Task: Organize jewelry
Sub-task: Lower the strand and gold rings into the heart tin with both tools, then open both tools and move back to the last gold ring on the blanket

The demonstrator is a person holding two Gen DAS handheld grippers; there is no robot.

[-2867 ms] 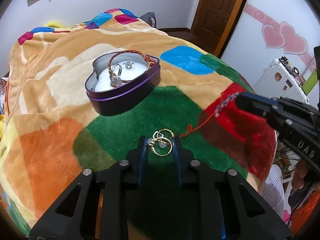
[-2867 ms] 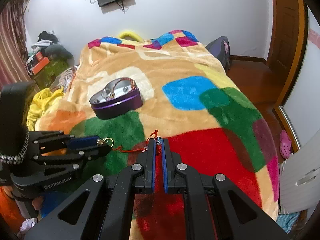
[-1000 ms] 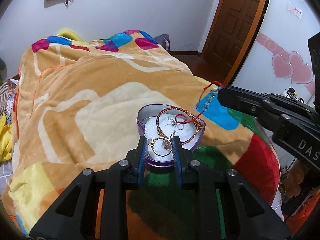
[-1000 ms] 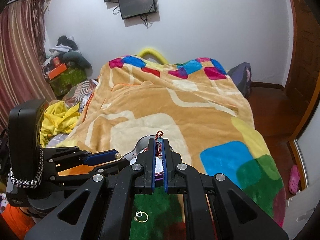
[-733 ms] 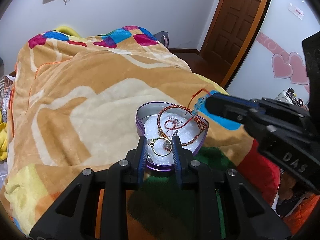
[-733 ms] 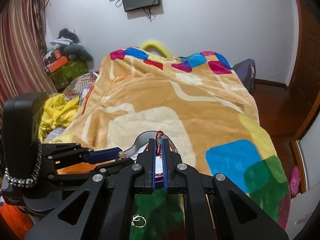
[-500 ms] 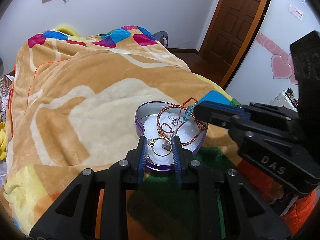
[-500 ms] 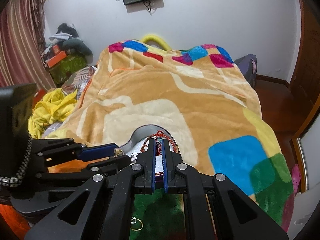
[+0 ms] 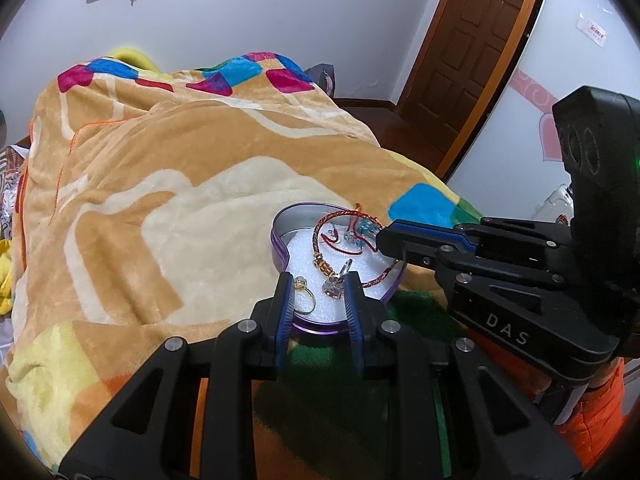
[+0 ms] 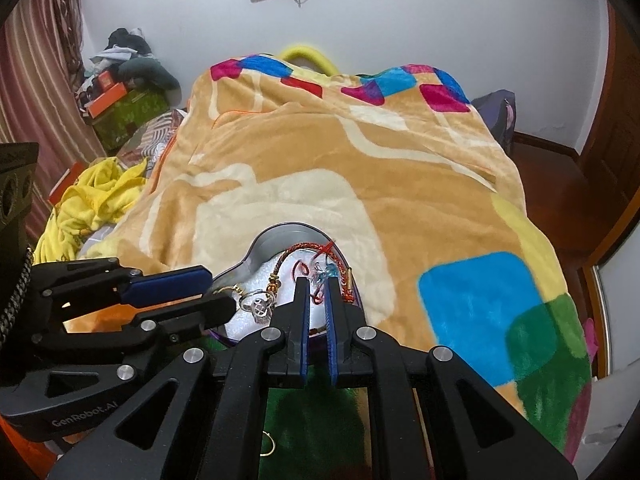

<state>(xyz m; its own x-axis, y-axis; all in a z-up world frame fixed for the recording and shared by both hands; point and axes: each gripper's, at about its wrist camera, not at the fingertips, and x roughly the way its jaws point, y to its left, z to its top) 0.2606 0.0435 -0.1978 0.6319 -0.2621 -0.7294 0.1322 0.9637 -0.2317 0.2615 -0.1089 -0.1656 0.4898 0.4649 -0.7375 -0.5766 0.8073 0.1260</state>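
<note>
A purple heart-shaped tin [image 9: 280, 240] [image 10: 280, 236] with white foam sits on the blanket. Inside lie a braided red-gold bracelet [image 9: 320, 240], a silver ring [image 9: 334, 284] and a red cord with blue beads [image 9: 362, 228] [image 10: 326, 270]. My left gripper [image 9: 318, 294] [image 10: 224, 284] is open over the tin's near edge; a gold ring [image 9: 304, 290] lies on the foam by its left finger. My right gripper [image 10: 318, 284] [image 9: 384, 236] is open over the tin, the red cord lying loose between its fingertips.
A further gold ring [image 10: 268, 446] lies on the green patch of the blanket [image 10: 360, 160], near me. Yellow cloth [image 10: 92, 196] and boxes are off the bed's left. A wooden door [image 9: 480, 48] stands to the right.
Both grippers have opened. The gold ring dropped from my left gripper onto the foam. The red cord left my right gripper's grip and now lies in the tin.
</note>
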